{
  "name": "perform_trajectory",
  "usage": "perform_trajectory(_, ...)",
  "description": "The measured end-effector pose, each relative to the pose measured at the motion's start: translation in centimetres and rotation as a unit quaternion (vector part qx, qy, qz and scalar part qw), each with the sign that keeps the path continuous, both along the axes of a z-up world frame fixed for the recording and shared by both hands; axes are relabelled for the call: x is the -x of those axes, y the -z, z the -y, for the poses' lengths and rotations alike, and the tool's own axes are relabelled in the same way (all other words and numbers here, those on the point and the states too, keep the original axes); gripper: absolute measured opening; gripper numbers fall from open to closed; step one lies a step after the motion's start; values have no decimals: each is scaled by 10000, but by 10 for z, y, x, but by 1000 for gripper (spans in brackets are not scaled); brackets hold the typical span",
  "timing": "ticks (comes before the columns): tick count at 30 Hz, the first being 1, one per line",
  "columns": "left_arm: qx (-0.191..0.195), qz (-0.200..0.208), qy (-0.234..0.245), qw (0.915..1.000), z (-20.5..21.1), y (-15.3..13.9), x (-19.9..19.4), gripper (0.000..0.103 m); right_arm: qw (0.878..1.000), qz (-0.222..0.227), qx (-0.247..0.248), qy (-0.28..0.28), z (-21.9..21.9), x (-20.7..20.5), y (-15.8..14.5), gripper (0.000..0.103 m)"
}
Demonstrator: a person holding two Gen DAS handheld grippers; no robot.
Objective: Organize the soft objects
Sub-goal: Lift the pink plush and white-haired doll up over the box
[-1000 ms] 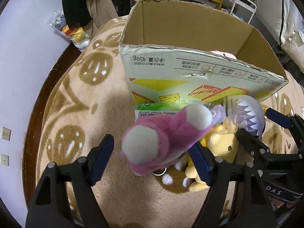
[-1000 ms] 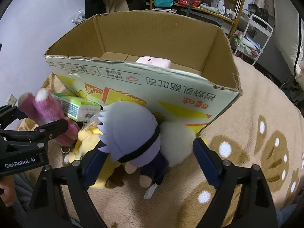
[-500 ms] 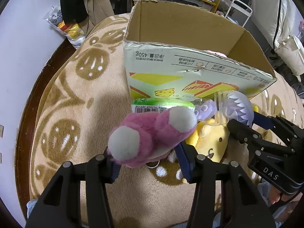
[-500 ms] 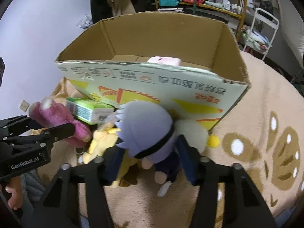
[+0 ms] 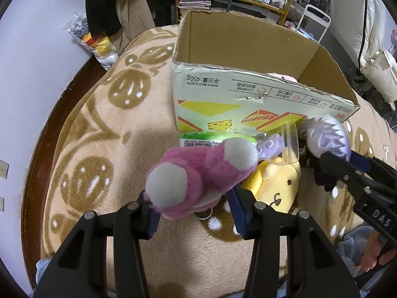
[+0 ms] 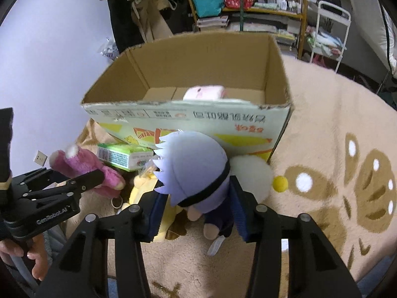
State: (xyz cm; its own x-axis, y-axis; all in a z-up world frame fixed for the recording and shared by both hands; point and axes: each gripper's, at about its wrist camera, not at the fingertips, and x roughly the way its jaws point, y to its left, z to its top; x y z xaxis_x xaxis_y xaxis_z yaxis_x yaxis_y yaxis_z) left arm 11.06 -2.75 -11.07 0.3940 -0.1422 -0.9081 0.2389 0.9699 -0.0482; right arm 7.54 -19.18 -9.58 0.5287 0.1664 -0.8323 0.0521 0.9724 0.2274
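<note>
Two claws clamp down on plush toys in front of an open cardboard box (image 6: 188, 116) standing on a tan patterned blanket (image 6: 335, 136). The left claw (image 5: 193, 213) is closing on a pink plush toy (image 5: 198, 176), its blue pads pressing the toy's lower body from either side, the white-tipped feet pointing toward 12 o'clock. The right claw (image 6: 196, 213) is closing on a lavender-haired plush doll (image 6: 193, 168), pads squeezing its dark-clothed body just below the head.

Sorting looks to be at an early stage. Only one item, a pale pink plush (image 6: 204, 92), lies inside the box, against the near wall. Left outside, at the foot of the box: a yellow plush (image 5: 275, 186) at 3 o'clock of the pink toy, a small purple plush (image 5: 269, 146) touching it at 1 o'clock, a white plush ball (image 6: 250, 176) with a yellow pom-pom (image 6: 280, 183) at 3 o'clock of the doll, and a green tissue pack (image 6: 124, 156) lying against the box's front.

Both gripped toys sit low, near the blanket; each must be raised over the box's rim and dropped in before the rest follow.
</note>
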Motion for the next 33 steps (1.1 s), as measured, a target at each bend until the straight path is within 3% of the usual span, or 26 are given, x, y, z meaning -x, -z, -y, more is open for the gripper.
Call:
perform_trajectory(4, 43, 124, -60, 9999, -3, -8, 5, 47, 9998, 157, 35, 70, 2, 5, -7, 51)
perform_trajectory(16, 260, 718, -155, 9970, -10, -41, 29, 47, 9973, 370, -559, 282, 15, 22, -27, 51)
perform_trajectory(25, 426, 1417, -217, 9888, -15, -67, 44, 47, 9929, 776, -774, 459, 29, 36, -51, 51)
perform_trajectory(33, 433, 1500, -179, 9876, -11, -68, 43, 47, 9919, 761, -885, 503, 32, 33, -49, 51)
